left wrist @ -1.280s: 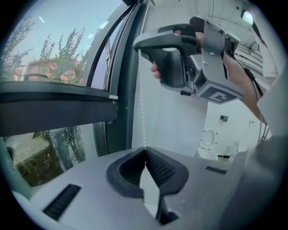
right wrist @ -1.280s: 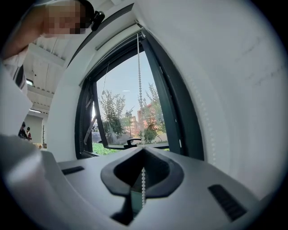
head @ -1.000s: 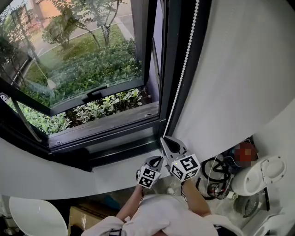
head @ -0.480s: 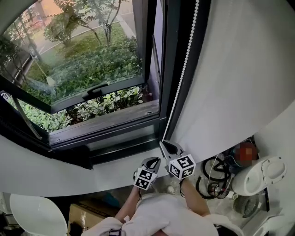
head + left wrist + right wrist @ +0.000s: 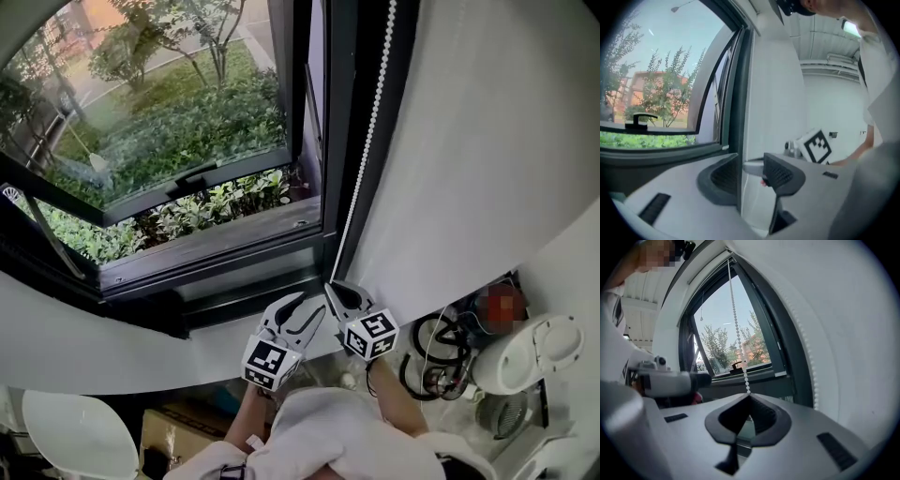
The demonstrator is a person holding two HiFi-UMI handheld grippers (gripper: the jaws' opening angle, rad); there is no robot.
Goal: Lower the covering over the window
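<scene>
Window [image 5: 187,141] – large, dark-framed, fills the upper left of the head view. Its lower sash [image 5: 178,202] is swung outward, with shrubs and lawn showing through and under it. The glass is bare wherever it can be seen. In the right gripper view daylight runs clear up to the top of the frame, with no edge of fabric coming down across it.

White wall [image 5: 487,141] – broad and plain, to the right of the frame.

Covering – not visible in any view. My guess is that it sits rolled up above the frame, out of shot. By that reading the task has hardly started and nearly all of the lowering is still to do.

Bead chain [image 5: 370,141] – white, hanging straight down just beside the right-hand upright of the frame and ending at the grippers below the sill. It is the only control in sight, so it is probably what drives the covering.

Right hand-held gripper [image 5: 339,292] – jaws closed together with the chain pinched between them. In its own view the beads rise taut from the meeting point of the pads. This one is doing the holding.

Left hand-held gripper [image 5: 311,302] – just beside the right one, to its left. Its jaws have just been opening and now stand wide apart. Between them I see only the frame edge and the wall beyond, no beads, so it grips nothing.

What is left, as I judge it: the free gripper takes a fresh hold on the chain, then pull after pull until fabric shows and reaches the sill.
</scene>
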